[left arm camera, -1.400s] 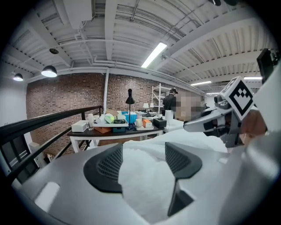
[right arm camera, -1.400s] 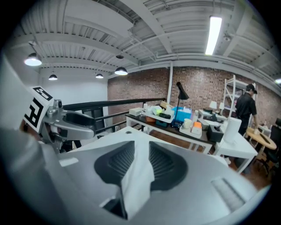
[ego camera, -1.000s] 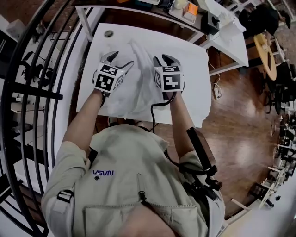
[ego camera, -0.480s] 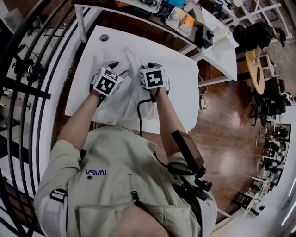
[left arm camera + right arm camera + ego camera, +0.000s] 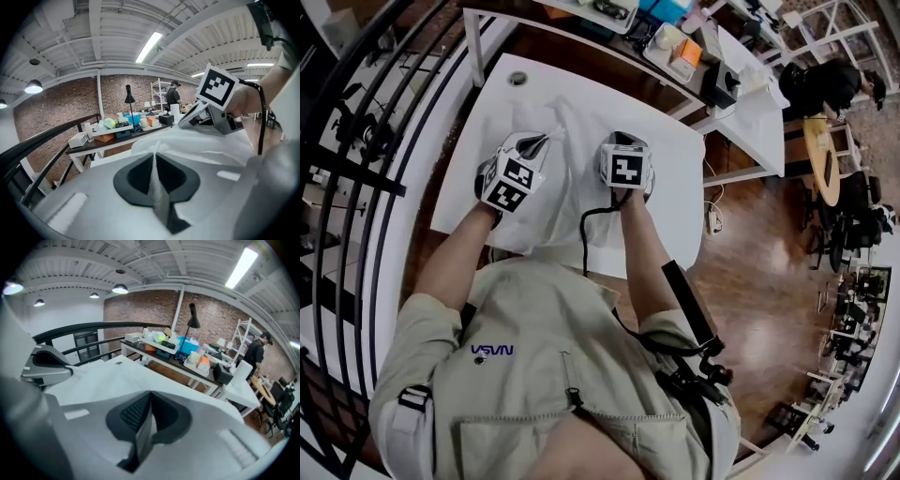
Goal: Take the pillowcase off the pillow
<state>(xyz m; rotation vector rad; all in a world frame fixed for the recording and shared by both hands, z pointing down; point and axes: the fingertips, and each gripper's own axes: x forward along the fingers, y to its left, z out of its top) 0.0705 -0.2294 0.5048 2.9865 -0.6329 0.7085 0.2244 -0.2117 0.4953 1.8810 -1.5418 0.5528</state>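
Note:
A white pillowcase (image 5: 575,183) on its pillow lies across the white table (image 5: 680,164). My left gripper (image 5: 546,141) rests on its left part, jaws closing tight on a thin upright fold of the white fabric (image 5: 157,187). My right gripper (image 5: 622,141) sits a short way to the right, jaws closing likewise on a pinch of cloth (image 5: 144,434). In the left gripper view the right gripper (image 5: 211,115) shows over the rumpled pillowcase (image 5: 211,145). The right gripper view shows the left gripper (image 5: 47,367) at the left edge, with the pillowcase (image 5: 105,380) between them.
A black curved railing (image 5: 356,187) runs along the table's left side. Behind stands a second white table (image 5: 675,47) crowded with boxes and containers. A black cable (image 5: 584,234) trails from the right gripper. A person (image 5: 830,84) stands far off at the right.
Both grippers stood open over the pillowcase a second ago; both are now shut with fabric pinched. They have drawn a little closer together.

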